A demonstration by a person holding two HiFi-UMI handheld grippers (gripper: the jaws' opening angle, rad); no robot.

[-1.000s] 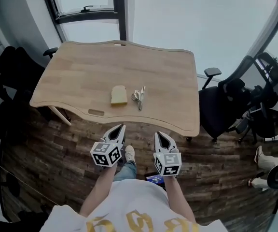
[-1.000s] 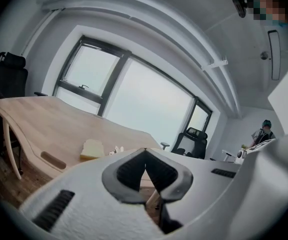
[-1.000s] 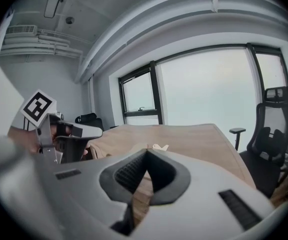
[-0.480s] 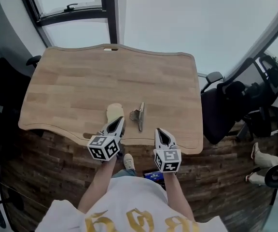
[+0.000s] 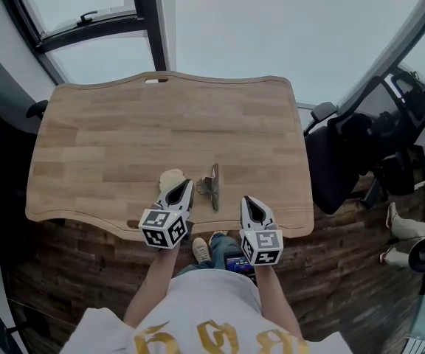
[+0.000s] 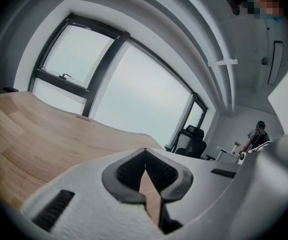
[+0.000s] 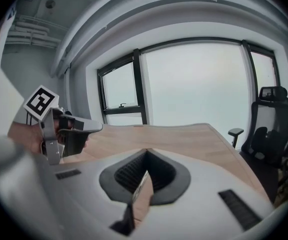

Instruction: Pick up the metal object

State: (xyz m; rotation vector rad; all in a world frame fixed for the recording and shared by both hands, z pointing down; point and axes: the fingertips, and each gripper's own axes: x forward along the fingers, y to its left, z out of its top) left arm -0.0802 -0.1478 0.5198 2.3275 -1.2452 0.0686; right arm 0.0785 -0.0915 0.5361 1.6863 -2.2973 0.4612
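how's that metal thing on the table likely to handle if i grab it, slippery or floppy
The metal object looks thin and shiny, so it is probably stiff but slick to grip. It lies flat on the smooth wooden table, so it will likely slide rather than roll if nudged.

Wooden table (image 5: 109,139), tan slice (image 5: 170,178), black chairs (image 5: 349,157)

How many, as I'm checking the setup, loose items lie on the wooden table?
2. The metal object lies near the front edge of the table; a pale bread-like piece lies just left of it, partly hidden behind the left gripper. More could hide beneath it.
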